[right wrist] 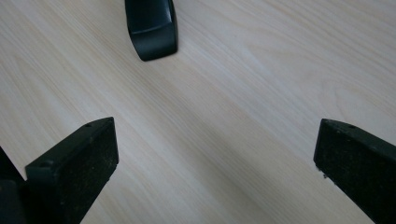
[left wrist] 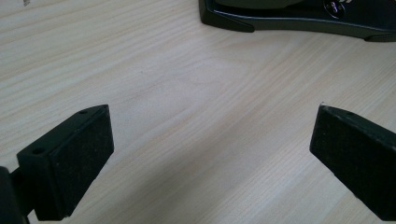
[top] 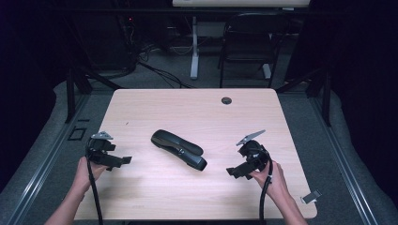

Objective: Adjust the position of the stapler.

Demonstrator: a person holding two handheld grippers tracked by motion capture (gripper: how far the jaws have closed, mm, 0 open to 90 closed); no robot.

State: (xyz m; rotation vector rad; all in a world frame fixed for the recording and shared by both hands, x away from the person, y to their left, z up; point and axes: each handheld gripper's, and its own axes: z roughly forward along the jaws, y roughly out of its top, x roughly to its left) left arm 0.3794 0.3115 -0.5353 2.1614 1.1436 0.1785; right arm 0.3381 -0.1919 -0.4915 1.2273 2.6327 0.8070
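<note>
While both claws sit low over the table [top: 141,101] with nothing between their pads, the job in hand looks like a reach for the black case [top: 178,149], a long, dark, rounded object lying diagonally near the middle of the table. It rests between the two claws and apart from both.

To do the reach well, I would bring the right claw [top: 233,172] toward the case's near, narrow end [right wrist: 152,32], which lies straight ahead of its jaws, and line the pads up across the width before closing. The left claw [top: 123,161] faces the case's long side [left wrist: 299,21], so it could steady the body from there. Coming in level should keep the case from skidding on the smooth wood.

Both claws are spread wide. Neither holds or touches anything; bare table shows between each pair of pads [left wrist: 79,163].
</note>
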